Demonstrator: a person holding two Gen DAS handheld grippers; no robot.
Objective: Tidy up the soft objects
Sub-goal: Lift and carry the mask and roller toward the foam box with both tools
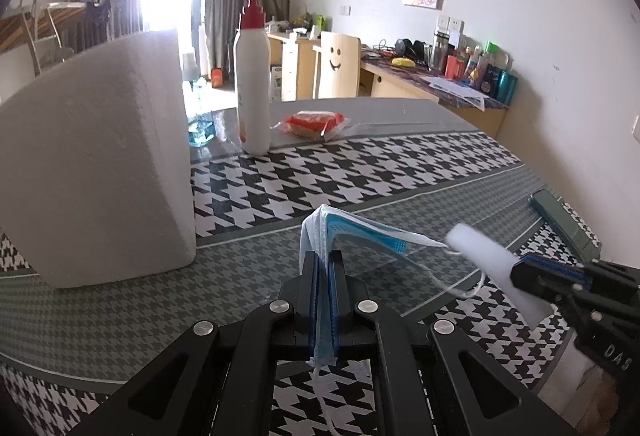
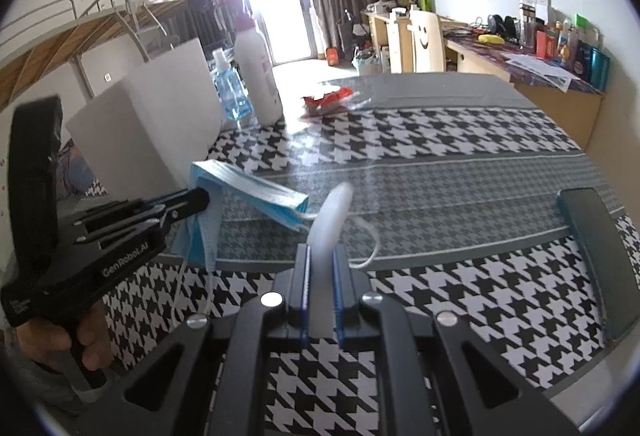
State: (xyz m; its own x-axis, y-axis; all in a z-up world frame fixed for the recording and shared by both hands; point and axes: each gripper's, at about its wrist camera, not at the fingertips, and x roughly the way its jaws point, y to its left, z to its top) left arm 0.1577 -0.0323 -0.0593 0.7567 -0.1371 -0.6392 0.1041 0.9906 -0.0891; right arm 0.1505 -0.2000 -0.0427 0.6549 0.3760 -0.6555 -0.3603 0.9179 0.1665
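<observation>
left gripper (image 1: 322, 268) was clamped on folded blue face mask (image 1: 352, 232), held clear above the houndstooth table (image 1: 280, 180); right gripper (image 2: 321, 264) was clamped on a white foam strip (image 2: 330, 216). mask looked light, limp, loops dangling; best pinched at the fold.
</observation>
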